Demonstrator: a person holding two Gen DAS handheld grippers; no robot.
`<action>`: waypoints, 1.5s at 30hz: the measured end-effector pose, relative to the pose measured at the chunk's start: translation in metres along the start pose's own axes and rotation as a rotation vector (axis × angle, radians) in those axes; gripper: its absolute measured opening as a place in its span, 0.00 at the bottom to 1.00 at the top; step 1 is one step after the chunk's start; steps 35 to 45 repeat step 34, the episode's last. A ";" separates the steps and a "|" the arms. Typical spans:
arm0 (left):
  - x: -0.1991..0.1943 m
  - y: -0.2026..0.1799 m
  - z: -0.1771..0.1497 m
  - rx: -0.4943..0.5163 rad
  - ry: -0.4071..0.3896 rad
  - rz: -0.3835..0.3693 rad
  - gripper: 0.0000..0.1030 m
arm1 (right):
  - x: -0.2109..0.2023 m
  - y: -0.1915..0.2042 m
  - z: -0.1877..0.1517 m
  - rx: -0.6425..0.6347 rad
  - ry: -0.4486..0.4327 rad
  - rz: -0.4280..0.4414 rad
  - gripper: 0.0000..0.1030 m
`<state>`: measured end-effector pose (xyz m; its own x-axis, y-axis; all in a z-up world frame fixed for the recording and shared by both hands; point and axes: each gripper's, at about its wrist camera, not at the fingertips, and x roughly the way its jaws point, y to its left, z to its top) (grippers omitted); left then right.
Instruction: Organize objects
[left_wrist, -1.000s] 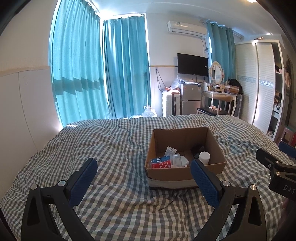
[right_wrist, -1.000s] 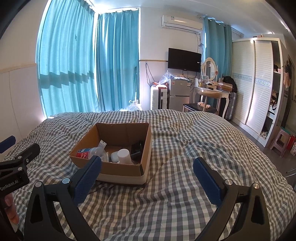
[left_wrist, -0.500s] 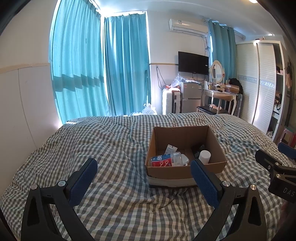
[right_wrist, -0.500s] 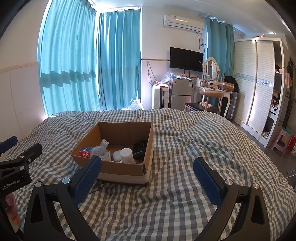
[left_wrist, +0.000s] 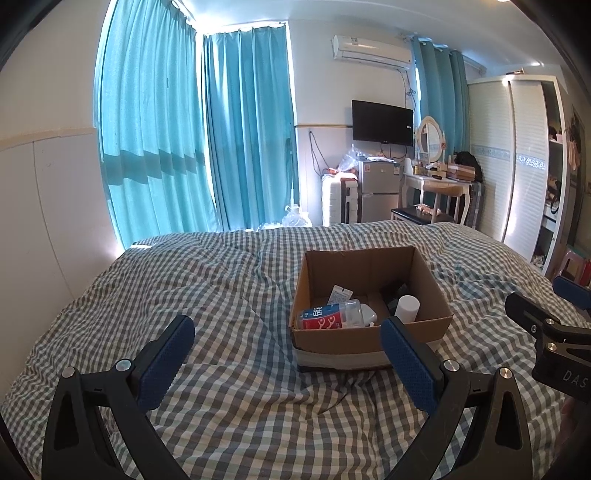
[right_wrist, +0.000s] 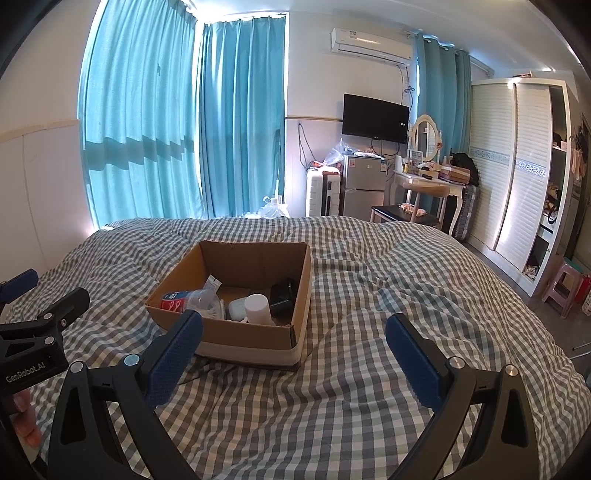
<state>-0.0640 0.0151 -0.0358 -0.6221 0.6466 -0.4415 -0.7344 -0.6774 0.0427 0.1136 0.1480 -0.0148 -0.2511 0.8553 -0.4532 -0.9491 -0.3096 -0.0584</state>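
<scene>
The box (left_wrist: 373, 332) sits on the bed ahead of both wide-open, empty grippers, right of the left gripper (left_wrist: 288, 354) and left of the right gripper (right_wrist: 293, 347), seemingly nearer the left one's jaws.

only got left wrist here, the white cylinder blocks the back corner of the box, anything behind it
Observer: Yes. The right wrist view shows a black object lying inside the cardboard box, against its right-hand wall, just behind the white cylinder.
Operator: ok and i only see the edge of the right gripper, is it holding something
Observer: No. The right gripper is open with nothing between its fingers, held above the checked bedspread on the near side of the box.
</scene>
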 end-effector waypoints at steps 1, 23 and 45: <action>0.000 -0.001 0.000 0.003 0.000 0.002 1.00 | 0.000 0.000 0.000 0.000 0.000 -0.001 0.97; 0.001 0.006 -0.004 -0.029 0.020 -0.016 1.00 | 0.003 0.003 -0.004 0.001 0.014 0.006 0.97; -0.001 0.006 -0.006 -0.035 0.014 0.003 1.00 | 0.005 0.006 -0.008 -0.003 0.021 0.004 0.97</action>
